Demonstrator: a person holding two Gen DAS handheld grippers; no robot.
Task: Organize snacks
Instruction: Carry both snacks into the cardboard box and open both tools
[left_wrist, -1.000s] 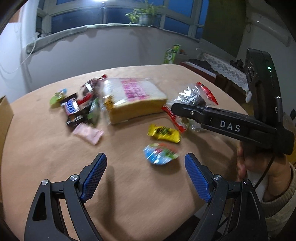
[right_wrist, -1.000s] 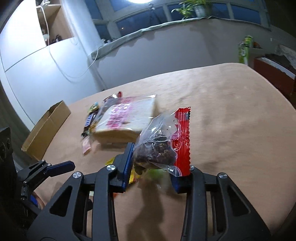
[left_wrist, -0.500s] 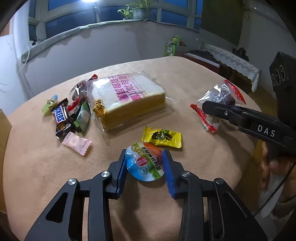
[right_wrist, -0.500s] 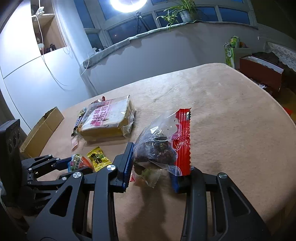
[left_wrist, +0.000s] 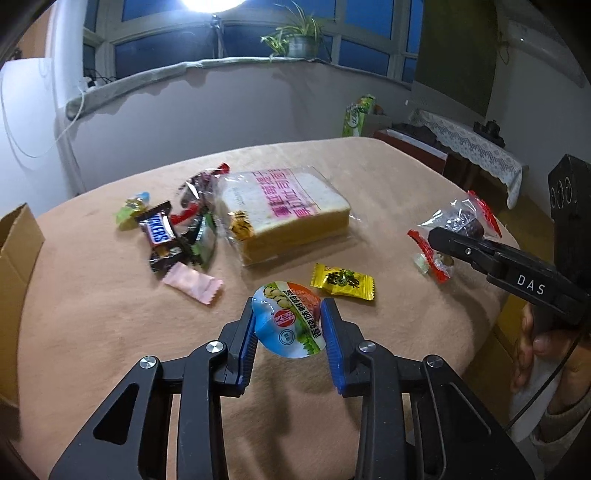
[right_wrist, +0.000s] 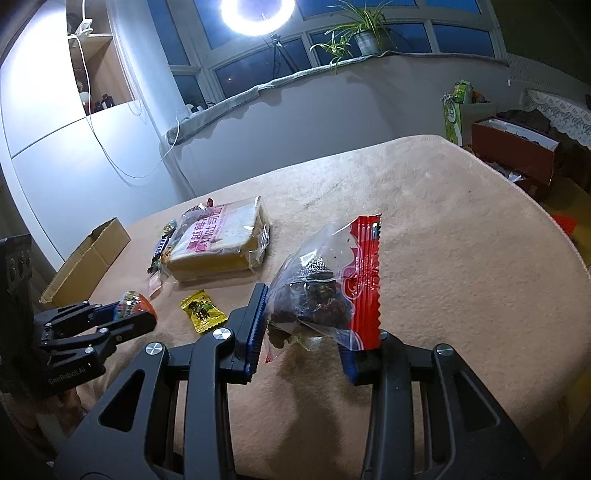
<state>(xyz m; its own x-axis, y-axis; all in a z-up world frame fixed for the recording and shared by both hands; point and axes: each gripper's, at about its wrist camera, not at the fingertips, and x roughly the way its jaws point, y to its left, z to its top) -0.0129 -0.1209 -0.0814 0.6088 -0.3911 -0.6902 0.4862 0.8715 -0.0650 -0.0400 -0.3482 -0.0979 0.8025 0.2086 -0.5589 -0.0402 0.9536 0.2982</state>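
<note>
My left gripper (left_wrist: 289, 328) is shut on a round foil-lidded snack cup (left_wrist: 288, 323) and holds it above the tan table (left_wrist: 110, 332); the cup also shows in the right wrist view (right_wrist: 133, 304). My right gripper (right_wrist: 306, 317) is shut on a clear bag of dark dried fruit with a red edge (right_wrist: 325, 291), lifted off the table; the bag also shows in the left wrist view (left_wrist: 458, 229). A wrapped loaf of sliced bread (left_wrist: 284, 210) lies mid-table. A yellow candy (left_wrist: 341, 282) lies just beyond the cup.
A pile of small sweets with a Snickers bar (left_wrist: 159, 229) and a pink sachet (left_wrist: 194, 282) lies left of the bread. An open cardboard box (left_wrist: 14, 258) stands at the table's left edge. The table edge drops off at the right.
My left gripper closed on the snack cup and lifted it off the table. My right gripper rose and drew back with the dried fruit bag.
</note>
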